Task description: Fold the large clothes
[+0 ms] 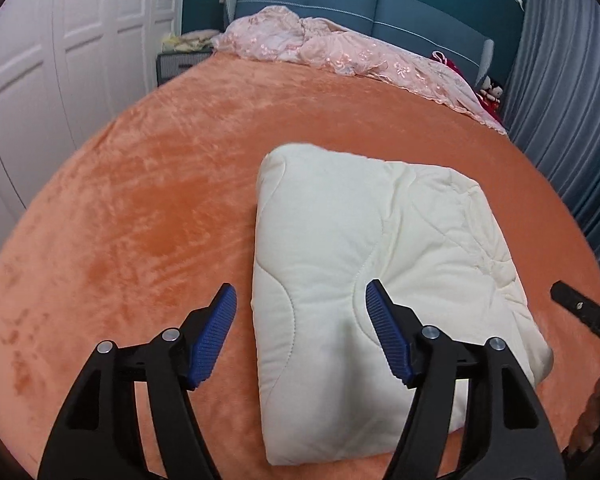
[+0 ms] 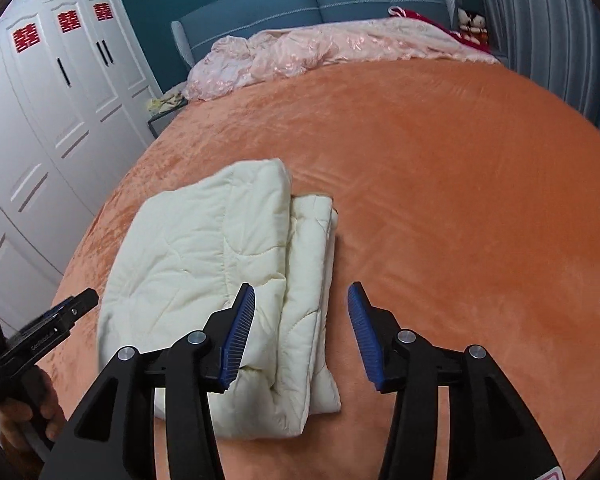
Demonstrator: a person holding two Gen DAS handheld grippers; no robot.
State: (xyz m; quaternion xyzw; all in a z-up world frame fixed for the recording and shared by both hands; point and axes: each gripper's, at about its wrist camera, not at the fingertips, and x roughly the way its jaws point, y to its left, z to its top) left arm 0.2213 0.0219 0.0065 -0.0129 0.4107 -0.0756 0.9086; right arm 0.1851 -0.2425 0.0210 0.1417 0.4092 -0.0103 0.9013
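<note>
Left wrist view: both grippers' jaws stand wide and empty over the folded quilt (image 1: 364,264), orange bedspread (image 1: 140,200) bare around.

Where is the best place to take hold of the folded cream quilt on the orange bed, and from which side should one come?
Probably the near right edge of the folded cream quilt, where the stacked layers end in an open, stepped side. Coming from the right, level with the orange bedspread, the right gripper could pinch all layers together. The left side is a rounded fold, thicker and harder to clamp.
</note>
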